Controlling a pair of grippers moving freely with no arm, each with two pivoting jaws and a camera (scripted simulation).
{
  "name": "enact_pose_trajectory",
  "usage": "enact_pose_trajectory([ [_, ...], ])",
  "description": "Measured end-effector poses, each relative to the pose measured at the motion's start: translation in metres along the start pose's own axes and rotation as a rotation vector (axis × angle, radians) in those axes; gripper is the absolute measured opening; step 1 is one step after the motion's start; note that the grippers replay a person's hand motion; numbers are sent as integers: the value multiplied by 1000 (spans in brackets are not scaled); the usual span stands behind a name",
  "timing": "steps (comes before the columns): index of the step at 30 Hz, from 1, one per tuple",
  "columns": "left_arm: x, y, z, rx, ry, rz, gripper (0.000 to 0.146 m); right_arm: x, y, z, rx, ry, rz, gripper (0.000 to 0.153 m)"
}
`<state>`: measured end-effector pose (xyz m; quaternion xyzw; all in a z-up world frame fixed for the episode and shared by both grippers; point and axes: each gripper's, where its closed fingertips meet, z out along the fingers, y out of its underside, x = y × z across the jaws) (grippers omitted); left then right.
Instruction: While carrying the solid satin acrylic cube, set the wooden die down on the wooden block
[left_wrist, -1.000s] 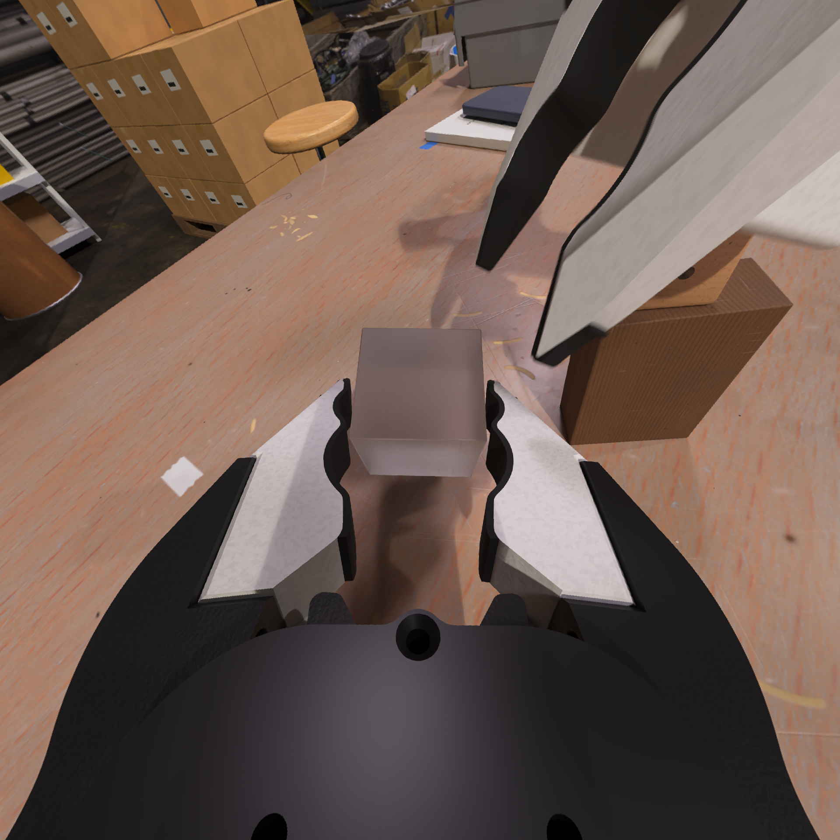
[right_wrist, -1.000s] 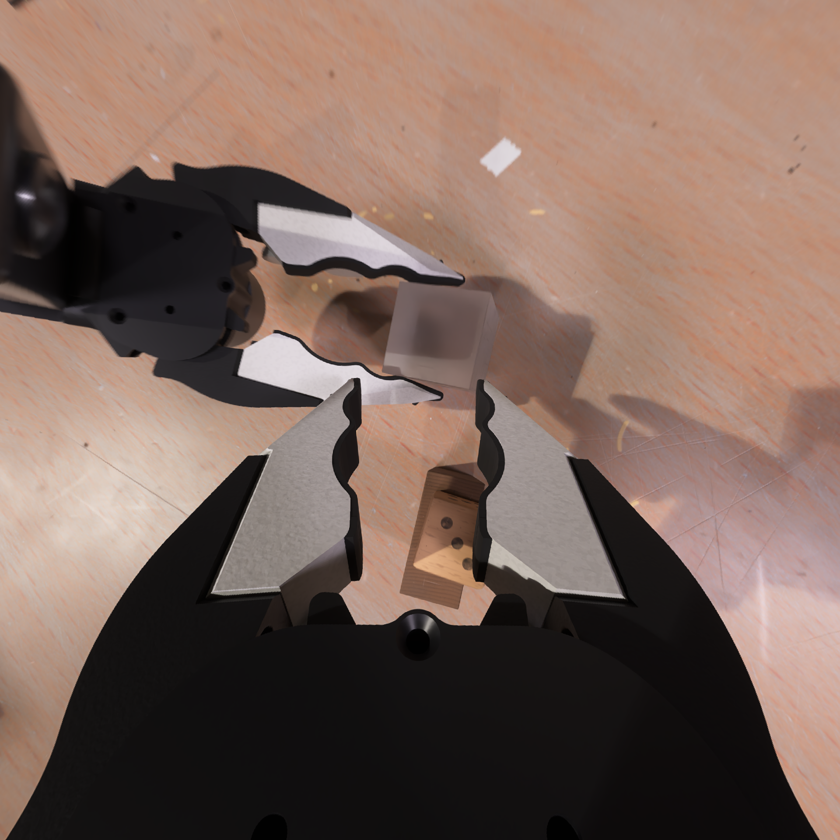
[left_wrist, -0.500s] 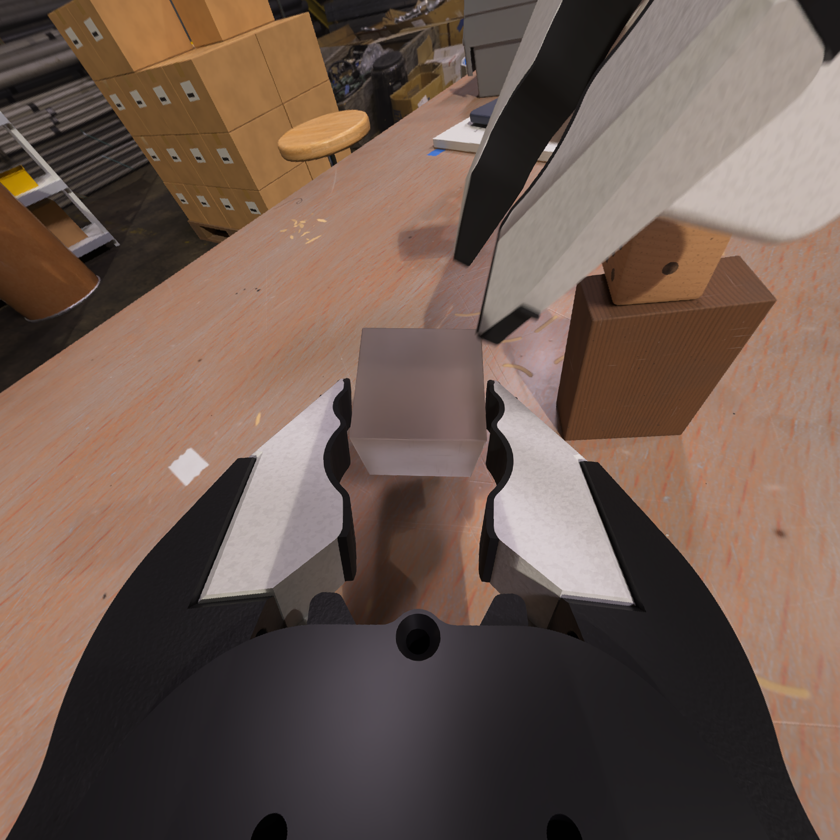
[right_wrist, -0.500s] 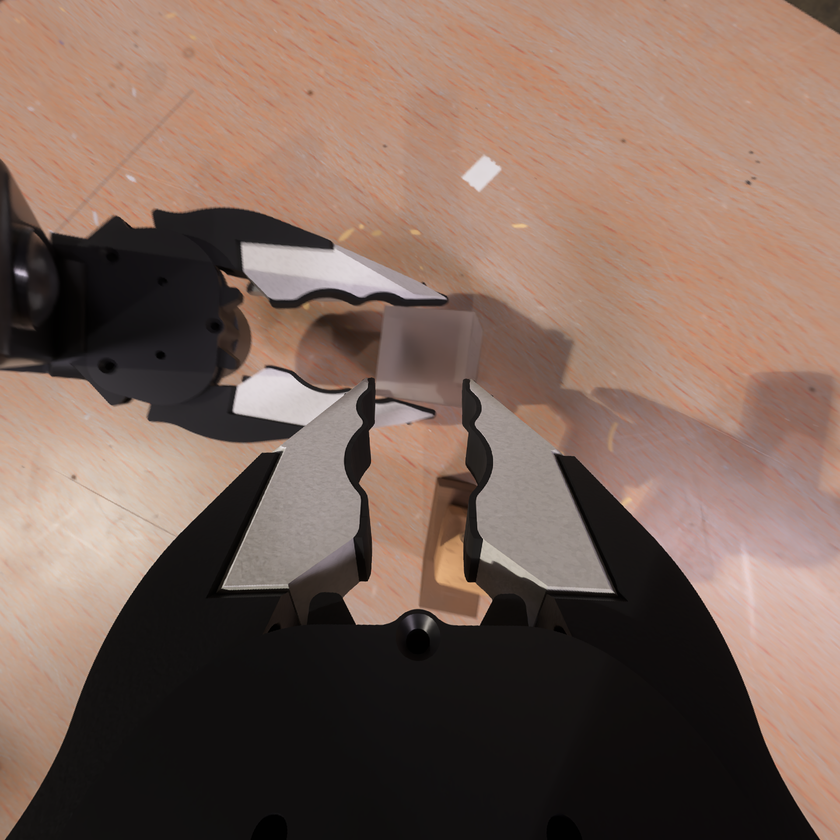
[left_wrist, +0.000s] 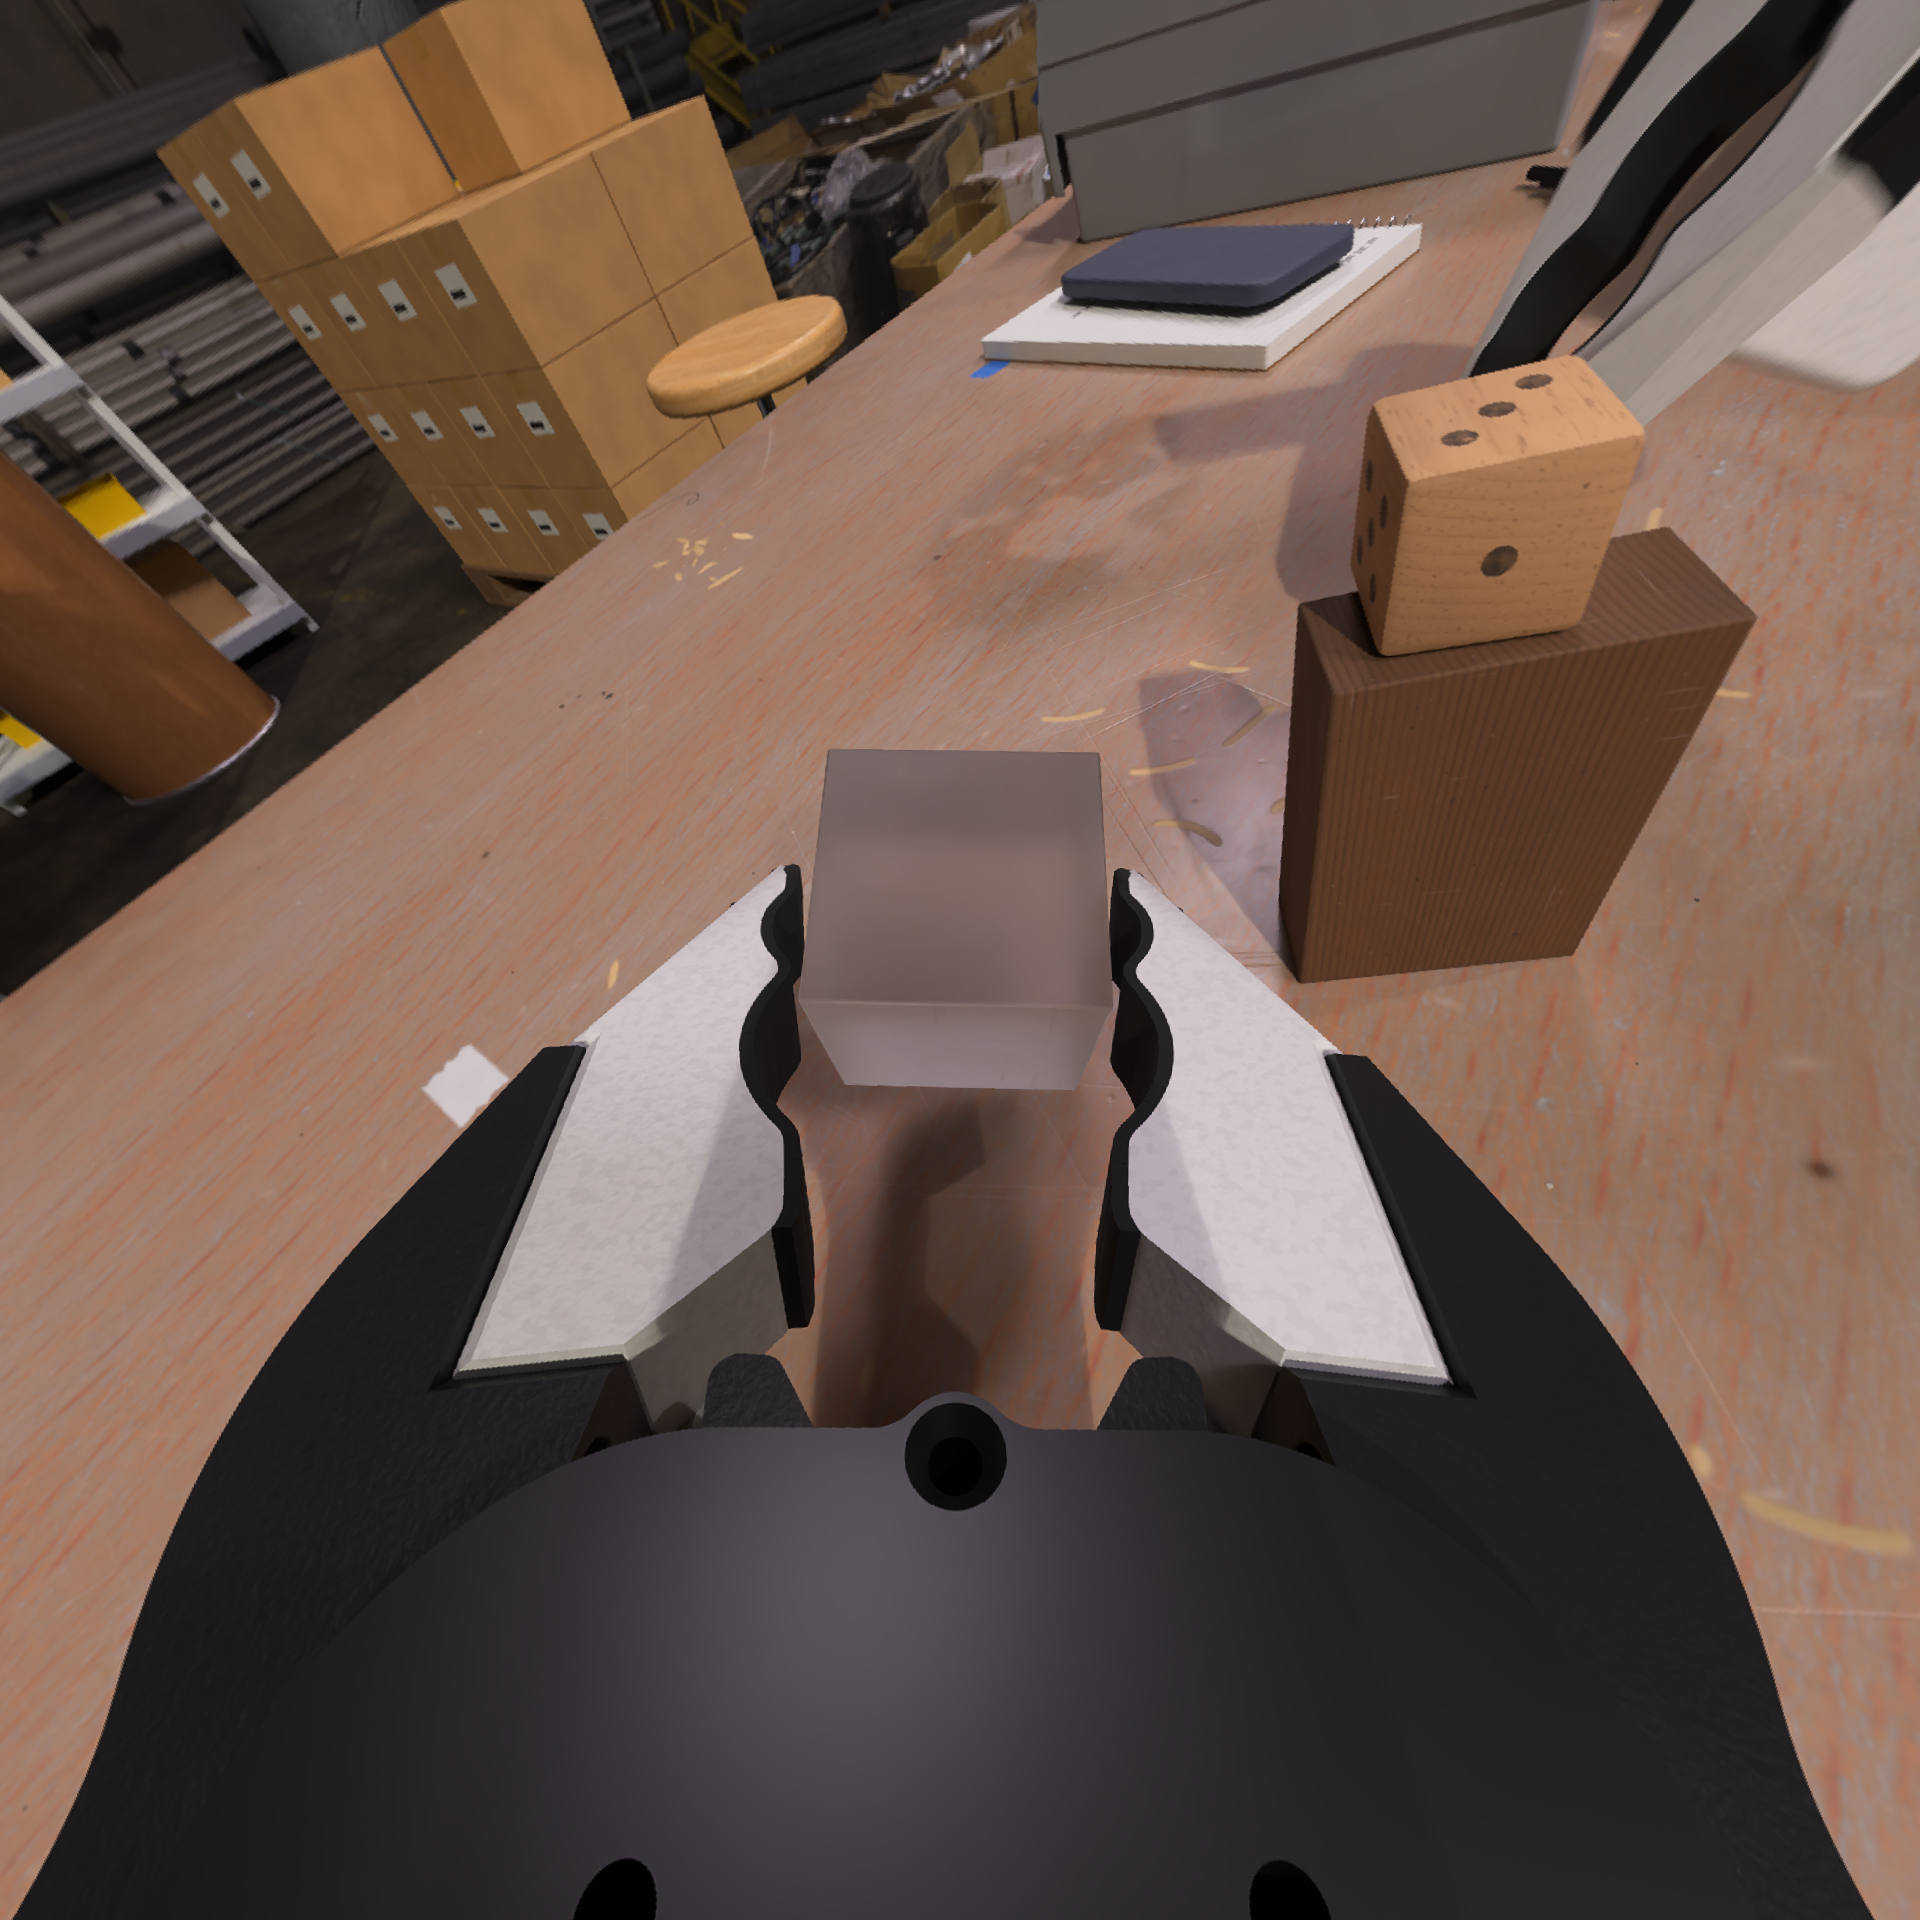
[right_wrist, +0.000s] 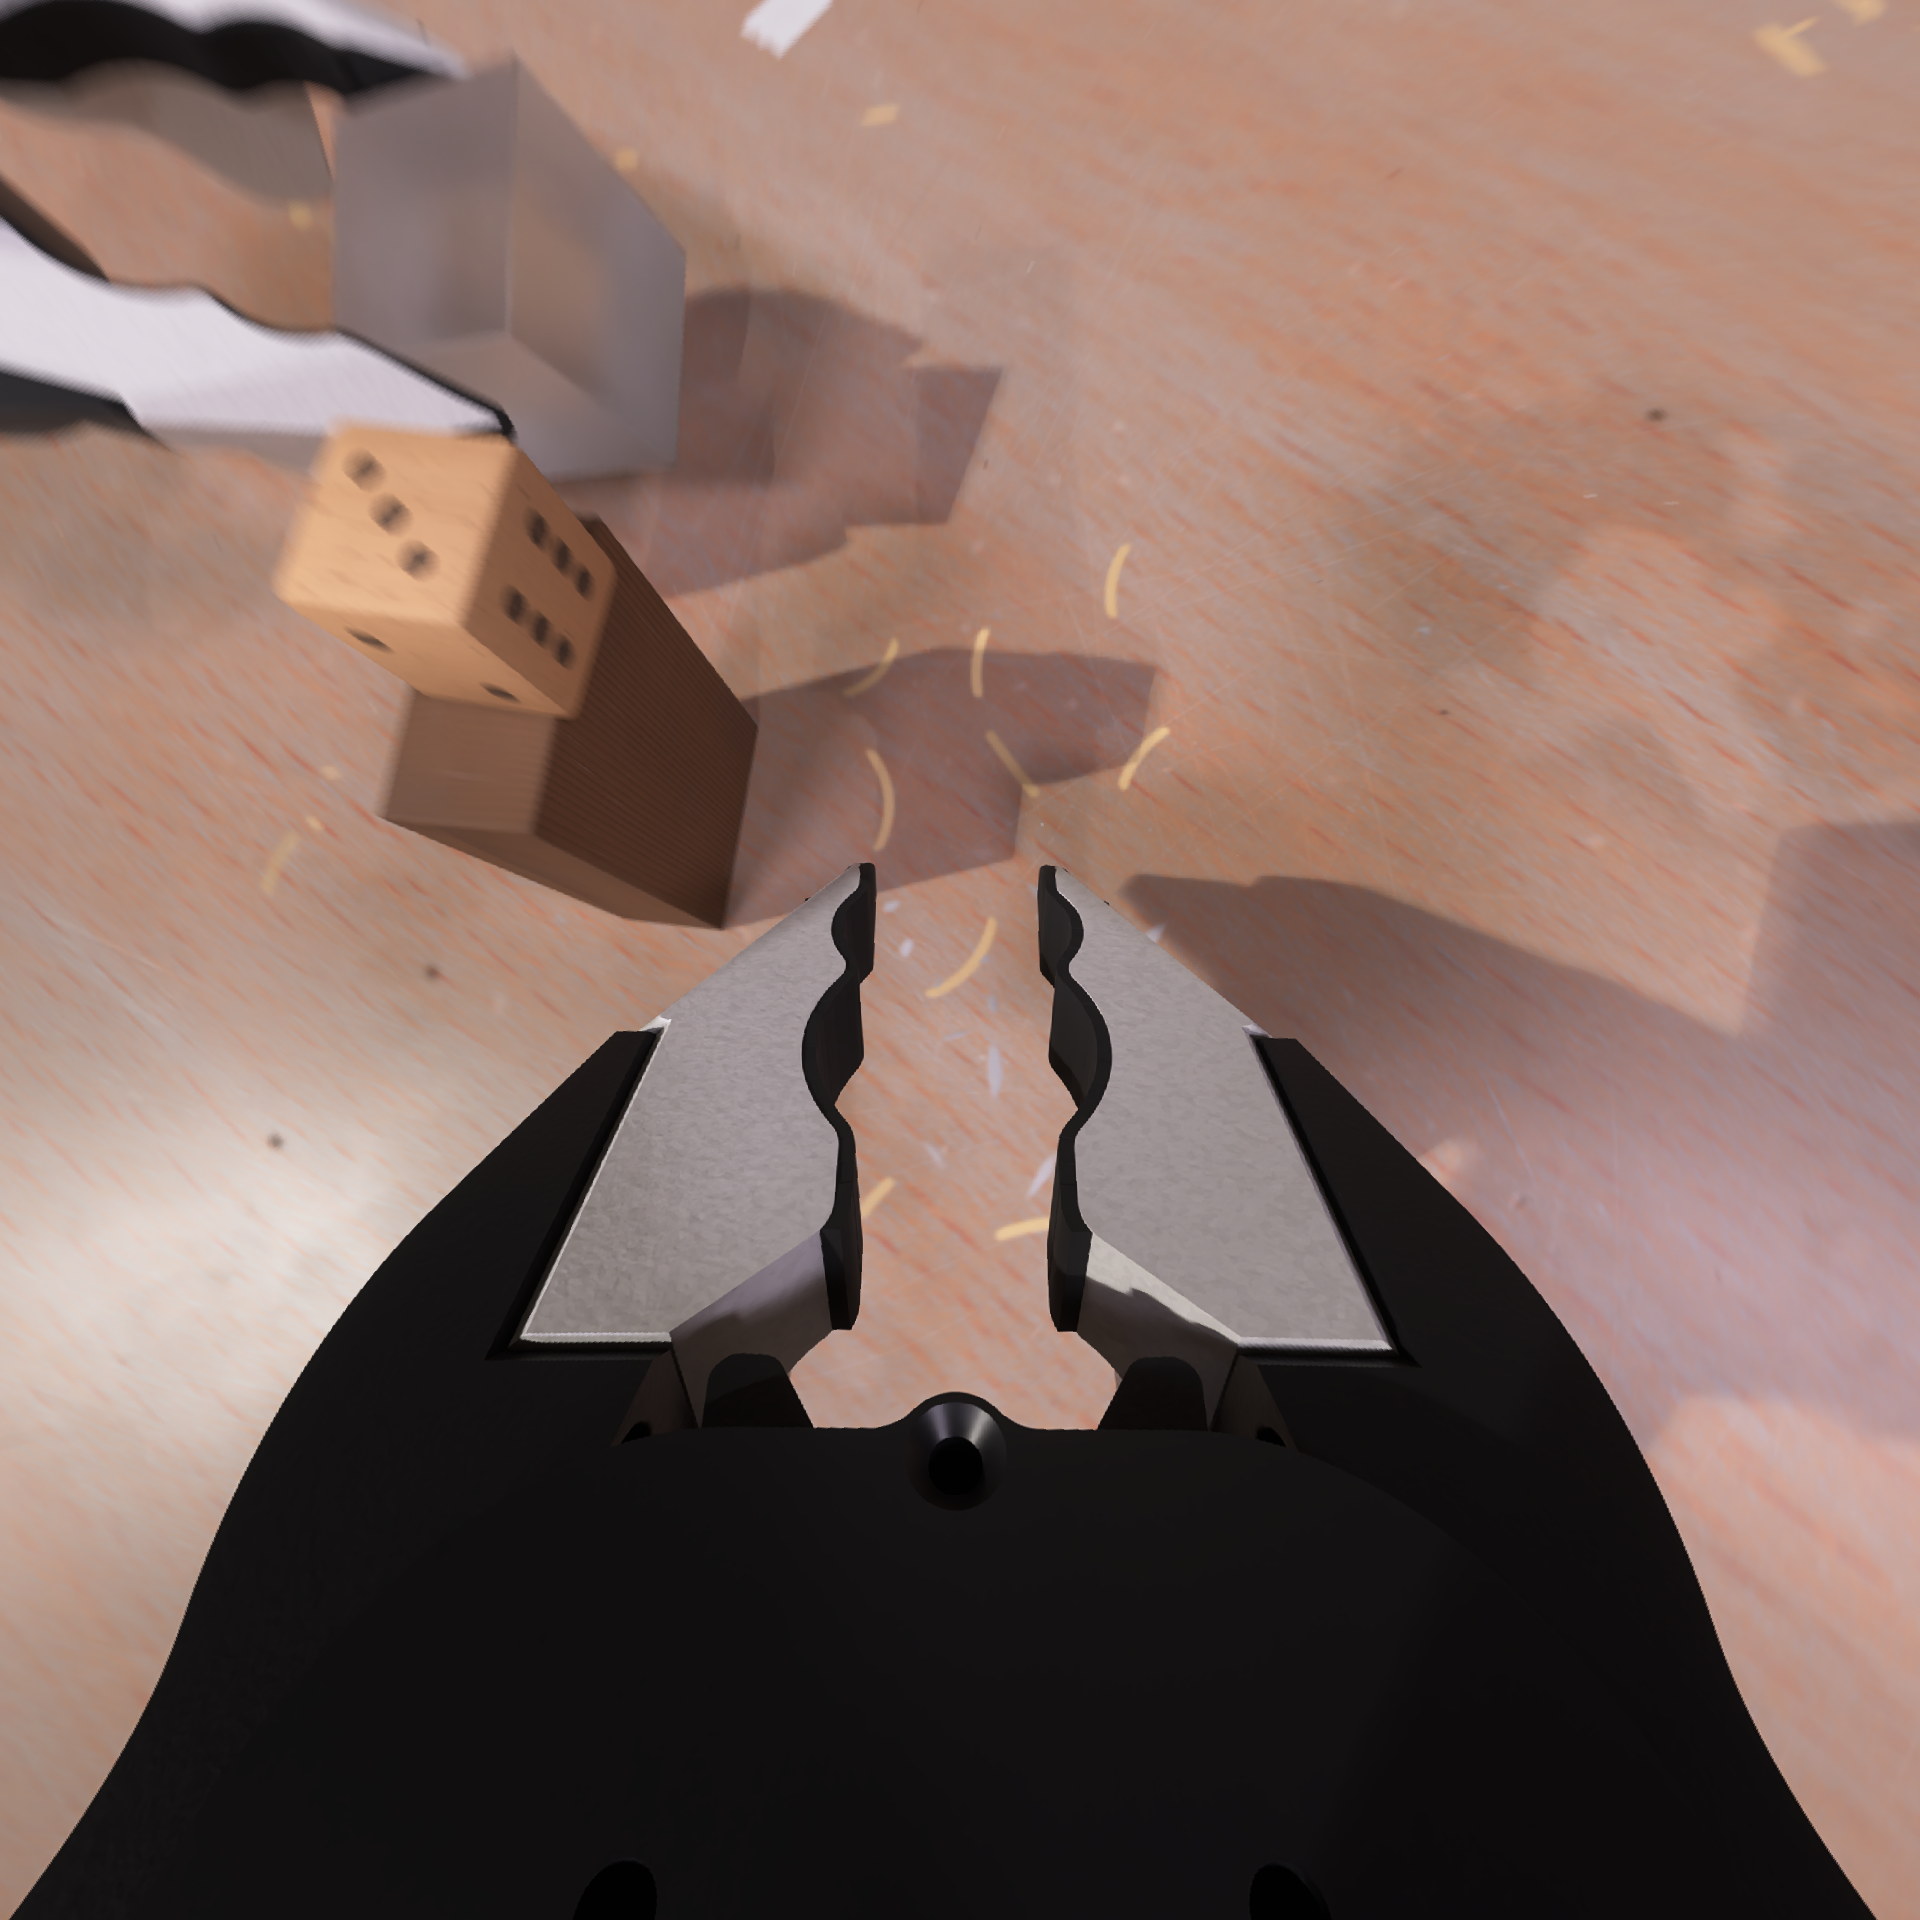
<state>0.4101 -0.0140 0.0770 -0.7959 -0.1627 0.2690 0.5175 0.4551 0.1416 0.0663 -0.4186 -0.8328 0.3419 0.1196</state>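
Note:
My left gripper (left_wrist: 951, 894) is shut on the frosted acrylic cube (left_wrist: 956, 914) and holds it above the table. To its right the light wooden die (left_wrist: 1496, 509) rests on top of the dark wooden block (left_wrist: 1486, 790), near the block's left edge. My right gripper (right_wrist: 956, 883) is open and empty, with a narrow gap between the jaws, apart from the die (right_wrist: 447, 571) and block (right_wrist: 603, 769), which lie to its upper left. The cube (right_wrist: 509, 270) shows beyond them. The right gripper (left_wrist: 1714, 156) also shows at the left wrist view's top right.
A white notepad with a dark pad on it (left_wrist: 1205, 291) and a grey cabinet (left_wrist: 1299, 94) stand at the table's far end. The table edge runs along the left, with a stool (left_wrist: 748, 353), stacked cardboard boxes (left_wrist: 468, 312) and a brown cylinder (left_wrist: 104, 644) beyond it.
My right gripper has drawn up and away to the right of the die, which stays on the block. Its jaws have narrowed. My left gripper still holds the cube.

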Motion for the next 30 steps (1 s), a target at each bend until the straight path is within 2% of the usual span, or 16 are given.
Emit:
enact_pose_trajectory([
  [5, 2, -5, -3, 40, 1, 52, 59, 22, 14, 24, -41, -83, -71, 30],
  [9, 2, -5, -2, 44, 1, 52, 59, 73, -5, 24, 89, 53, -70, 33],
  [11, 1, -3, 0, 38, 11, 43, 59, 97, -9, 28, 107, 95, -61, 41],
  [13, 0, -2, 0, 40, 18, 42, 59, 103, -10, 33, 99, 81, -62, 45],
  [15, 0, -1, 0, 39, 23, 32, 59, 82, -31, 27, 196, -28, -56, 41],
  [18, -1, 3, -1, 10, 13, 8, 59, 18, -76, -2, 383, -310, -47, 42],
  [20, -1, 6, -3, -11, 1, -10, 59, -29, -97, -27, 454, -458, -91, 54],
  [21, -2, 7, -4, -25, -8, -23, 59, -48, -101, -33, 452, -482, -120, 61],
  [23, -2, 11, -4, -58, -28, -56, 59, -76, -102, -33, 403, -434, -196, 68],
  [26, -4, 16, -3, -90, -52, -106, 59, -83, -91, -17, 294, -226, -270, 71],
  [28, -5, 18, -3, -97, -50, -114, 59, -81, -84, -10, 253, -141, -260, 73],
  [30, -5, 19, -3, -99, -37, -107, 59, -83, -76, -5, 221, -134, -205, 76],
])
